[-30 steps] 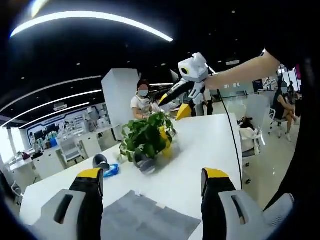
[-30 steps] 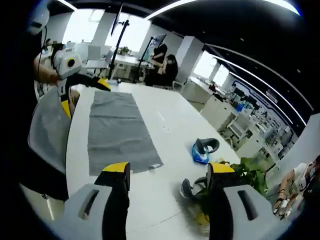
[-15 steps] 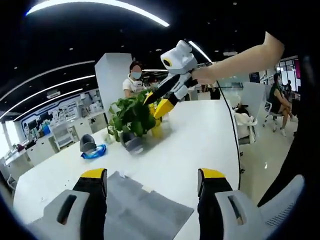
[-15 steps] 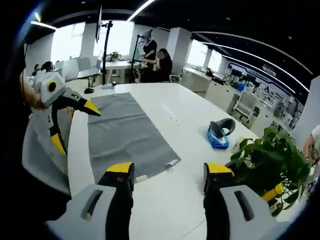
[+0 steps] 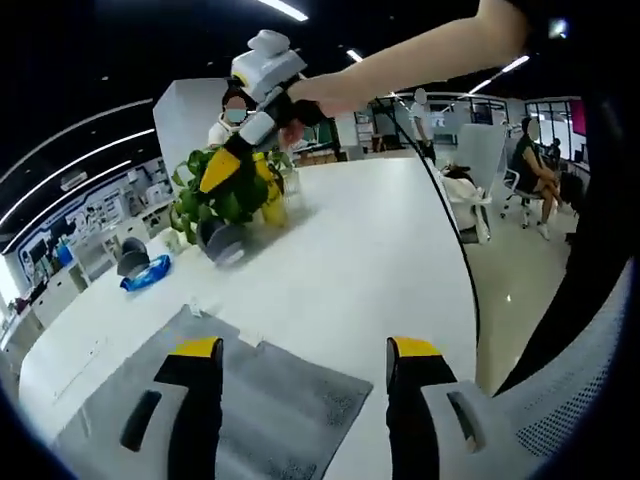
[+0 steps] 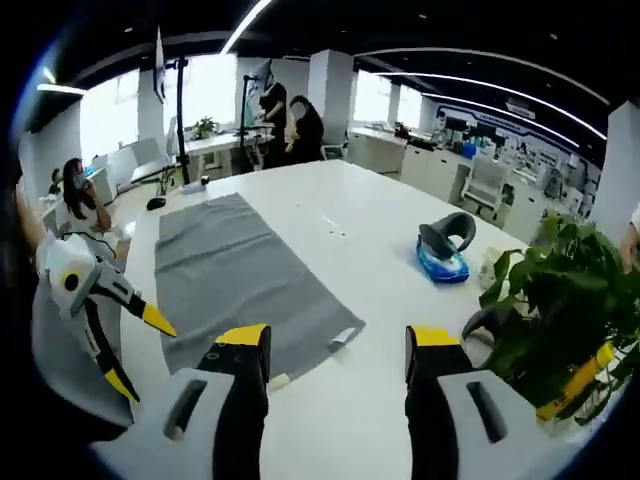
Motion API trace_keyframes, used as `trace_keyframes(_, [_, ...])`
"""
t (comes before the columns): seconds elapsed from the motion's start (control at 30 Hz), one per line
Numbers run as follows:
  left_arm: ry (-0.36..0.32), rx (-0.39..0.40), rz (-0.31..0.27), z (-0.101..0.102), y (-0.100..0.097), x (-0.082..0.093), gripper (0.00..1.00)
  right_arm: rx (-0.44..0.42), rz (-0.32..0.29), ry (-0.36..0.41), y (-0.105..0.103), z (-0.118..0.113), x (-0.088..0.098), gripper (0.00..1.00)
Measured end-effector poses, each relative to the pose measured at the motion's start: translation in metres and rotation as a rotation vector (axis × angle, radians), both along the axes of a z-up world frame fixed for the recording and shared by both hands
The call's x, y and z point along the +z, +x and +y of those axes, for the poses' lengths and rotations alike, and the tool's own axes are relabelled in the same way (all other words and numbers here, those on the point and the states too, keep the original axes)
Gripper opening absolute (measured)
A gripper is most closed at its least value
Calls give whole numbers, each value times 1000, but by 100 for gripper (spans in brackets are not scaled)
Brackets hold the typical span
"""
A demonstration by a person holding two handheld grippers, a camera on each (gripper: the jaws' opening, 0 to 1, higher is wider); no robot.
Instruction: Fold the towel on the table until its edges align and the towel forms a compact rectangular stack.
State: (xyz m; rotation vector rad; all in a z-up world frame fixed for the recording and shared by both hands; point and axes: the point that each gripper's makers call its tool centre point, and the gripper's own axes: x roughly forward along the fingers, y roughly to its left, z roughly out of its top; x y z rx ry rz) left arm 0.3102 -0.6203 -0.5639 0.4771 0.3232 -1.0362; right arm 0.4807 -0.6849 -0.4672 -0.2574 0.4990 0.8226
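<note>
Grey towel (image 6: 238, 285), flat, rectangular, fine woven texture, lies spread along one long edge of the smooth white table (image 6: 375, 245). Small white tag at its near corner. Left gripper (image 5: 305, 352) hovers above a towel (image 5: 265, 400) corner, jaws apart, holding nothing. Right gripper (image 6: 337, 342) jaws likewise apart, empty, above the towel's near end. Leafy potted plant (image 6: 560, 300) and a blue-and-grey headset-like item (image 6: 443, 250) sit toward the opposite table edge.
</note>
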Motion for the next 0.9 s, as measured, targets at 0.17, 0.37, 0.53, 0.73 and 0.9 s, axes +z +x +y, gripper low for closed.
trace_keyframes(0.17, [10, -22, 35, -3, -2, -12, 62, -15, 20, 7, 13, 7, -9, 52])
trace_keyframes(0.37, [101, -46, 123, -2, -9, -41, 44, -57, 22, -30, 24, 2, -24, 58])
trace_keyframes(0.53, [149, -75, 150, -1, -15, -54, 32, -94, 74, -17, 24, -5, -39, 56])
trace_keyframes(0.73, [173, -139, 160, -13, -26, -64, 23, -100, 101, -28, 17, -7, -47, 55])
trace_keyframes(0.9, [188, -175, 177, -23, -34, -71, 21, -86, 111, -35, 12, -5, -50, 53])
